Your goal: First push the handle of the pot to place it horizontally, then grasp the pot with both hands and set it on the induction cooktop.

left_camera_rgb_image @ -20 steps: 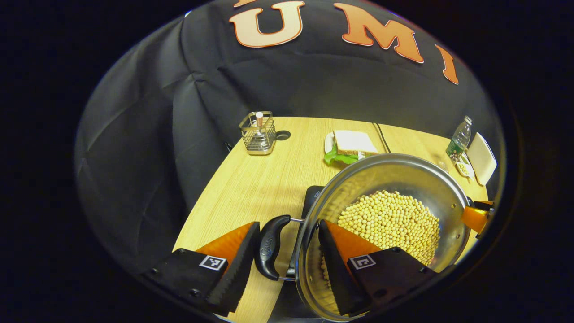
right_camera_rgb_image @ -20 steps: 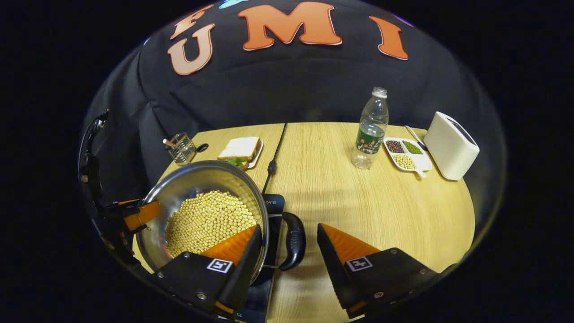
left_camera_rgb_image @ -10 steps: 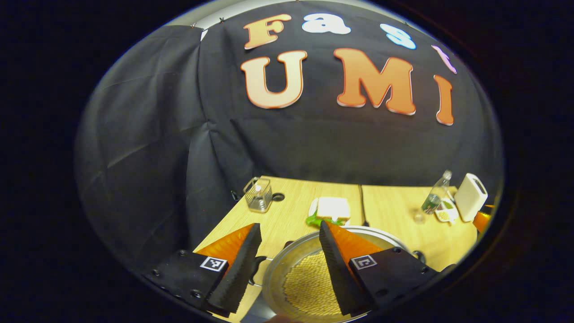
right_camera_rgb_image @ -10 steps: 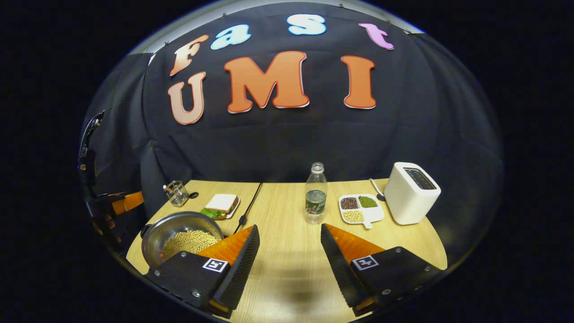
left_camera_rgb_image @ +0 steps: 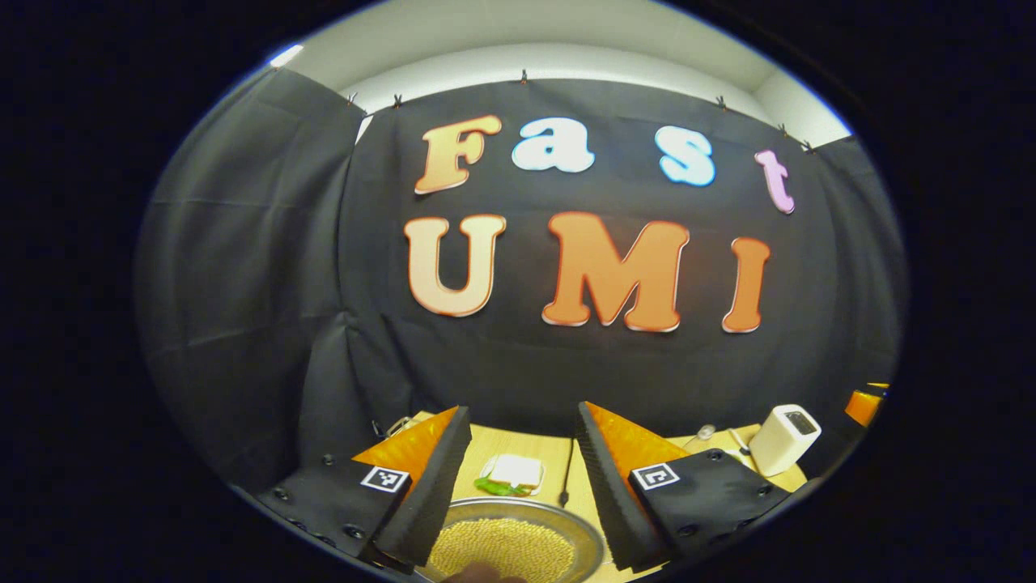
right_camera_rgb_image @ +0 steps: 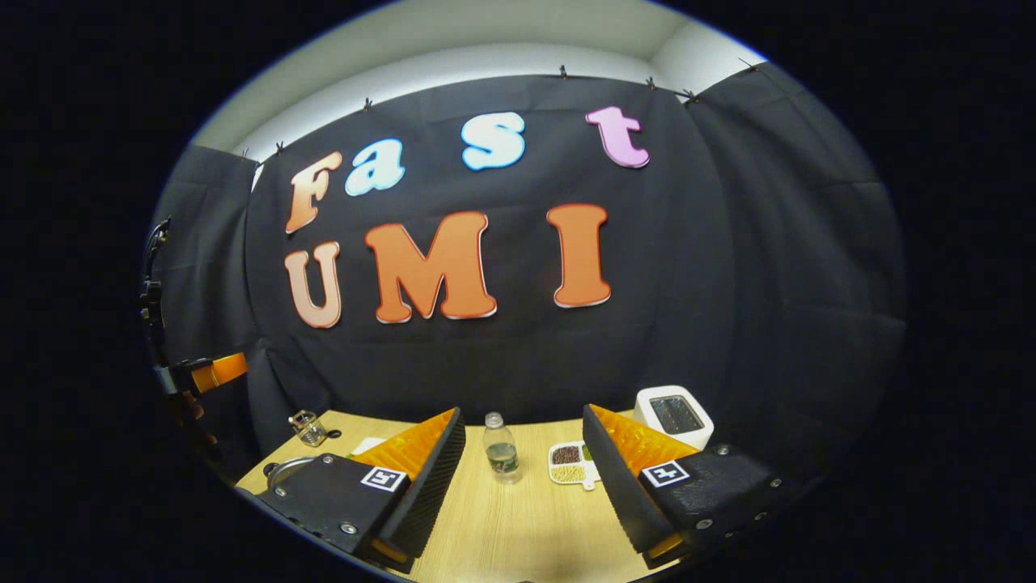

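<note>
- Now, left gripper view: left tongs (left_camera_rgb_image: 518,486) gape empty above the pot (left_camera_rgb_image: 510,546) of beans, low at the frame's bottom on the bench (left_camera_rgb_image: 550,453); a second ago they straddled its handle.
- Right gripper view: right tongs (right_camera_rgb_image: 522,478) released too, lifted; the pot's rim peeks beside their left finger, apparently delivered.

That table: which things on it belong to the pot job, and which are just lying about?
Job:
pot, full of beans
left hand-held gripper, open
right hand-held gripper, open

Lying about:
sandwich
toaster
bottle
bean tray
wire holder
table
</note>
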Demonstrator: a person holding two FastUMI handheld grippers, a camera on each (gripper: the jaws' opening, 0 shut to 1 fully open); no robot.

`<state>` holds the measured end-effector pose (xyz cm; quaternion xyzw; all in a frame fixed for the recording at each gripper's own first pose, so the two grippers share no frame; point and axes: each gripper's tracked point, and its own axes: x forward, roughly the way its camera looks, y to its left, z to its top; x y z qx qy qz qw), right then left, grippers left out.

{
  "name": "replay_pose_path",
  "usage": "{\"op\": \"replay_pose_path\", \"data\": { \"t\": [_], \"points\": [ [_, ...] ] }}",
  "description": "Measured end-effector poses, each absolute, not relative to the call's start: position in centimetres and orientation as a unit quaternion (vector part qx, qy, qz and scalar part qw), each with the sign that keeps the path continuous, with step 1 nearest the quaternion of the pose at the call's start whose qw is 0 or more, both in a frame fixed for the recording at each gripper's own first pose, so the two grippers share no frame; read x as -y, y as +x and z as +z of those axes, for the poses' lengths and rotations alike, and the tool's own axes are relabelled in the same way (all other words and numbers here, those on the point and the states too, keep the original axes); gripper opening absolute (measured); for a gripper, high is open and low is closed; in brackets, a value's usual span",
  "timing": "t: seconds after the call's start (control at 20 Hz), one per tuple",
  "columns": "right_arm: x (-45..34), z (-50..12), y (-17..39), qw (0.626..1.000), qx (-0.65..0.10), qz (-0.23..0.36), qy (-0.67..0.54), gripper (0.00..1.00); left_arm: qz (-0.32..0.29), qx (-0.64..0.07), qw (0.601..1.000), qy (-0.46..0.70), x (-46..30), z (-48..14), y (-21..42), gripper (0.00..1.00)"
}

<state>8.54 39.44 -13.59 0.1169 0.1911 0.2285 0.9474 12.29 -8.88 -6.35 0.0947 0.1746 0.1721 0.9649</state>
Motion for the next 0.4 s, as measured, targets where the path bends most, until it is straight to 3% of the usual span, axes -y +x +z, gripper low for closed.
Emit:
{"op": "replay_pose_path", "data": {
  "t": [0.35, 0.4],
  "points": [
    [-36.2, -3.3, 8.5, 0.957, -0.085, 0.252, 0.118, 0.91, 0.121, -0.062, 0.986, 0.096, 16.3, 3.3, 13.1, 0.86],
    [-36.4, -1.9, 8.0, 0.954, -0.074, 0.262, 0.122, 0.96, 0.124, -0.055, 0.986, 0.099, 16.5, 4.1, 12.8, 0.84]
  ]
}}
